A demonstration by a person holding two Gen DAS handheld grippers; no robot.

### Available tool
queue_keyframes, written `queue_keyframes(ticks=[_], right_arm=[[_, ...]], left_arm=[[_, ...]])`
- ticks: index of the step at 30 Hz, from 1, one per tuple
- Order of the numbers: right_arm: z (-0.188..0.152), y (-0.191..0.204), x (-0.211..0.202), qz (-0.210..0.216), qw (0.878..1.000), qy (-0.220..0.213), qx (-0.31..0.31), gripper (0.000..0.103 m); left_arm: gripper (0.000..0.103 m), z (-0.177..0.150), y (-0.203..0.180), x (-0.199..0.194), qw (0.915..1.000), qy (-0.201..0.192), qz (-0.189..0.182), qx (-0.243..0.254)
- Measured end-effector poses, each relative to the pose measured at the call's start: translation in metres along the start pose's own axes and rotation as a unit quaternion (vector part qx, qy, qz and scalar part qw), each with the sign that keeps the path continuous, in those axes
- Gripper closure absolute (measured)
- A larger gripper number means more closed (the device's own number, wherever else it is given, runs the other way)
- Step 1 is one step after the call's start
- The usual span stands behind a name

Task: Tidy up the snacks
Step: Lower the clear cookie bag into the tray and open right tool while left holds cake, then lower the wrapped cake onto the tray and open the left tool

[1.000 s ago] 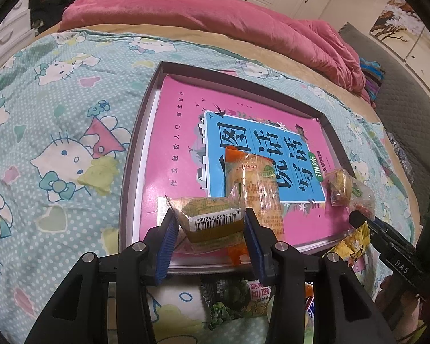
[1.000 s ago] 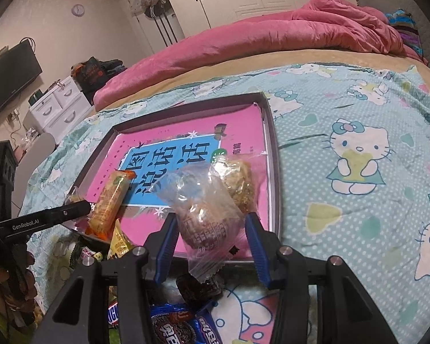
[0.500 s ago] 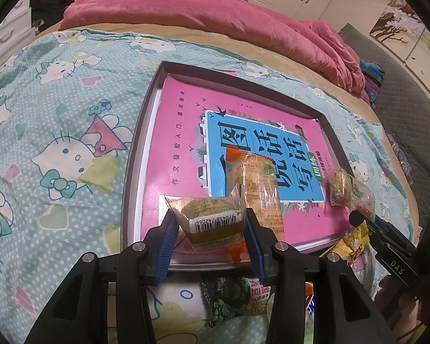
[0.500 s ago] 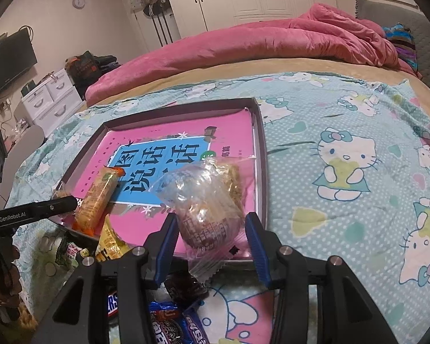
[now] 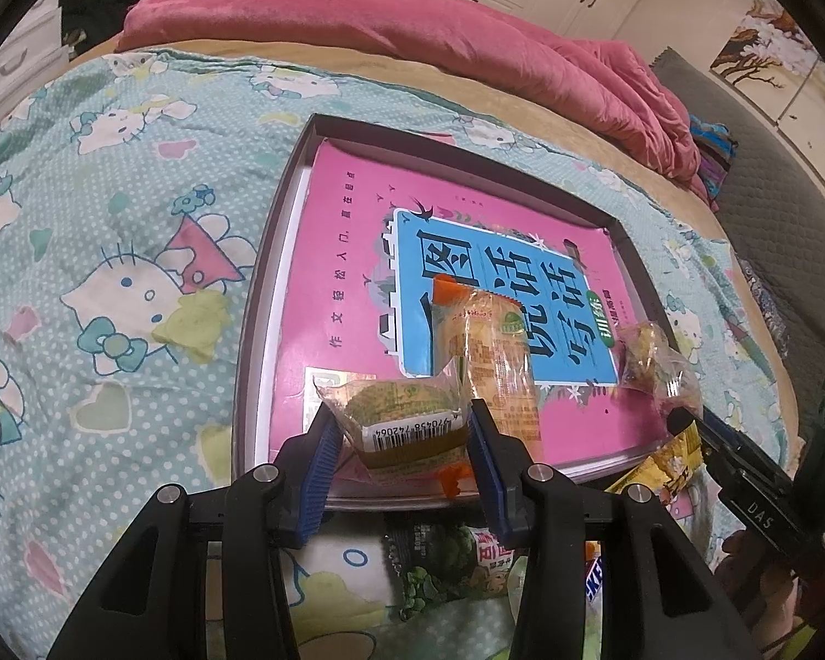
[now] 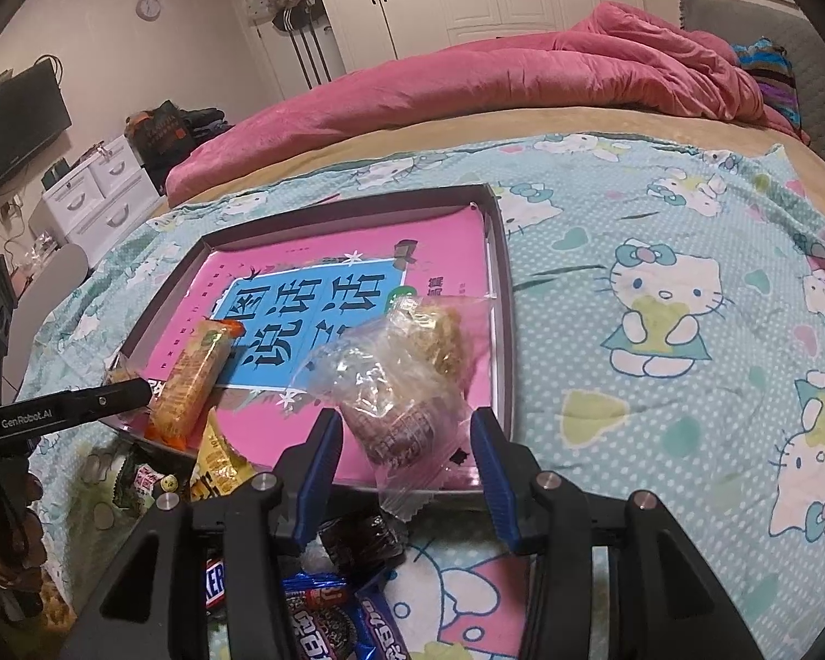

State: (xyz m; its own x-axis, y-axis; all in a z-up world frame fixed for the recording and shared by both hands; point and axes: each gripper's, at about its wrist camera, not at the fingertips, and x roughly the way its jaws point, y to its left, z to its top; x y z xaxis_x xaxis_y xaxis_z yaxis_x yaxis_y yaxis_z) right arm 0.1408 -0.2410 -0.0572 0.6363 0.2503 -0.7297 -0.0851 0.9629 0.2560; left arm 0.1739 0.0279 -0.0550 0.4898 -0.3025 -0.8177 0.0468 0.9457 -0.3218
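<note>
Lying crosswise between the blue pads of the left gripper [image 5: 404, 434], a clear-wrapped yellow-green cake [image 5: 399, 415] is noted, its barcode facing the camera and its long axis running from pad to pad. Both pads are seen pressed against the wrapper ends, so the left gripper is judged closed on this cake. The cake is held just over the near edge of the shallow tray [image 5: 258, 297], above the pink book [image 5: 346, 275] that lines it.

In the right wrist view, a brown cake in a clear crinkled wrapper [image 6: 399, 423] is recorded between the fingers of the right gripper [image 6: 407, 454]. Its left side appears to meet the left pad, while a gap is visible before the right pad; whether it is actually clamped cannot be told. This cake also sits over the tray's near edge, toward the tray's right wall.

Already resting on the book are an orange-ended biscuit pack [image 5: 495, 352], lying lengthwise away from the left fingers and just beside the held cake, and a small crumbly snack [image 6: 440, 330] directly beyond the right fingers.

Loose snacks [image 6: 324, 599] are observed on the bedsheet [image 6: 660, 385] below both grippers, outside the tray.

Each held item is judged nearer to its own side of the tray; free book surface lies ahead and left of the left gripper.
</note>
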Motion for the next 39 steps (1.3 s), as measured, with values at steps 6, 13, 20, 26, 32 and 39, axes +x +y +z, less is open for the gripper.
queue_keyframes(ticks=[6,13,20,26,32,39], right_arm=[[-0.002,-0.001,-0.003,0.003,1.0,-0.002,0.004,0.055],[-0.002,0.006,-0.013,0.04,0.999,-0.017,-0.004,0.055],[-0.003,0.018,-0.012,0.07,0.997,-0.011,-0.018,0.055],[-0.005,0.019,-0.008,0.095,0.995,0.002,-0.009,0.055],[-0.003,0.018,-0.009,0.128,0.992,0.002,0.006,0.055],[-0.001,0.028,-0.003,0.133,0.991,0.012,-0.007,0.055]], left_arm=[[0.056,0.0,0.0,-0.004,1.0,0.001,0.001,0.001],[0.056,0.0,0.0,-0.004,1.0,0.001,0.0,0.0],[0.056,-0.002,0.001,-0.007,1.0,0.0,0.002,-0.001],[0.055,-0.001,0.002,-0.008,1.0,0.001,0.003,-0.002],[0.055,0.0,0.002,-0.008,1.0,0.002,0.003,-0.004],[0.054,0.001,0.002,-0.007,1.0,0.002,0.002,-0.005]])
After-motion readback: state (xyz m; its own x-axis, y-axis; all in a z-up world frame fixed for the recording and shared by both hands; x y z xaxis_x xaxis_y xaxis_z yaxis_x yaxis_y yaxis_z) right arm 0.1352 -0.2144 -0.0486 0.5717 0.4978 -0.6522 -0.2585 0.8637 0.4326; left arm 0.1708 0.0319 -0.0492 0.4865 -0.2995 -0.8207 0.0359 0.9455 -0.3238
